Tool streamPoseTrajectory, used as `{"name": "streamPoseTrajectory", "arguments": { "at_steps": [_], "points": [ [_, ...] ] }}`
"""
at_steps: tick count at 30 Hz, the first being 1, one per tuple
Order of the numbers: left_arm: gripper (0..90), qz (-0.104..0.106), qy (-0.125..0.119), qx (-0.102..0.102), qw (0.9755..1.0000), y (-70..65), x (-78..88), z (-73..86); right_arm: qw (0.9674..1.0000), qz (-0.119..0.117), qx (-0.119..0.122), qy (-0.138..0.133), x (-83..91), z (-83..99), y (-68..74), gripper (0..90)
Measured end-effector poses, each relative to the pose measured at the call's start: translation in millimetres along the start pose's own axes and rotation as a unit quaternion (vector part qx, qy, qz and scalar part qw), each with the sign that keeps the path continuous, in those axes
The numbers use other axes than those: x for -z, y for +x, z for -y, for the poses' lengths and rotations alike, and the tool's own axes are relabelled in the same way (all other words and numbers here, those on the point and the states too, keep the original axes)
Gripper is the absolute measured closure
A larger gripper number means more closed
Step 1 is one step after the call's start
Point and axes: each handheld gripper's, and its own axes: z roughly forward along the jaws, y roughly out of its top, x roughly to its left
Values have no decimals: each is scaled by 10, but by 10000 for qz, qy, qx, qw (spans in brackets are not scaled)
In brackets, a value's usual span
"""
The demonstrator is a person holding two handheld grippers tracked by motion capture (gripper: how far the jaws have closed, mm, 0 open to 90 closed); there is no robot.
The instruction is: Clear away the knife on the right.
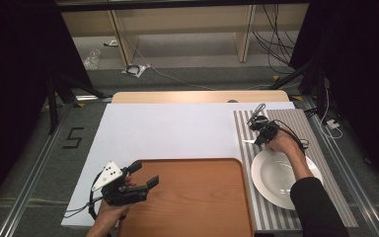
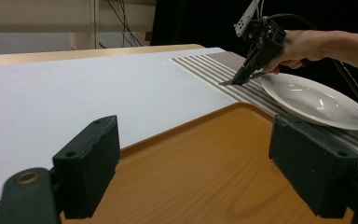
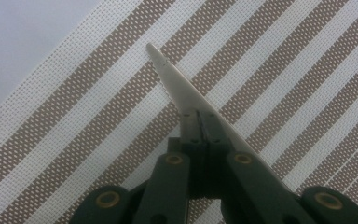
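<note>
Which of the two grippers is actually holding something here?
The right gripper, over the striped placemat: its jaws are shut on a knife. The left gripper is open above the wooden tray.

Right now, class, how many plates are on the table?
1: a white plate on the striped placemat, right of the wooden tray. None looks hidden.

Glossy white plate [image 1: 276,177], woven striped placemat [image 1: 286,123], wood-grain tray [image 1: 197,197].

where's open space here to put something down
The wooden tray is bare, bordered by the left gripper and the striped placemat. The white sheet beyond it is bare too. The placemat is crowded: the white plate, and the right gripper holding a knife.
</note>
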Motion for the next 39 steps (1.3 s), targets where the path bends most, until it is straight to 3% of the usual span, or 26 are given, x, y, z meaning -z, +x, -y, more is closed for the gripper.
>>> {"name": "streamPoseTrajectory", "arguments": {
  "at_steps": [5, 13, 17, 21, 26, 27, 28, 31, 34, 36, 39],
  "points": [
    [163, 6, 27, -40, 10000, -6, -6, -1, 10000, 74, 38, 15, -2, -14, -2, 900],
    [163, -2, 18, -18, 10000, -4, -5, -1, 9993, 379, -25, 28, -54, -148, -55, 900],
    [164, 6, 8, -21, 10000, -2, -2, -2, 9990, 411, -164, -6, -74, -199, -80, 900],
    [163, 7, 11, -25, 10000, -3, -4, -2, 9991, 406, -120, -13, -79, -212, -108, 891],
    [164, 4, 20, -15, 10000, -1, -4, -1, 9988, 149, -378, -275, 36, -127, -201, 760],
    [163, 4, 23, -21, 10000, -2, -5, -1, 9980, 77, -466, -413, 91, -60, -274, 656],
    [163, 4, 24, -24, 10000, -3, -6, 0, 9980, 77, -466, -413, 91, -60, -274, 656],
    [164, 2, 36, -25, 10000, -5, -13, 2, 9970, 80, -557, -524, 168, 47, -387, 543],
    [164, 1, 42, -30, 10000, -8, -15, 4, 9957, -128, -743, -533, 218, 156, -496, 442],
    [164, -4, 44, -24, 10000, -4, -17, 5, 9958, -63, -748, -525, 219, 233, -567, 376],
    [164, -7, 46, -6, 10000, -1, -18, 6, 9952, -58, -853, -486, 225, 336, -655, 347]
  ]
}}
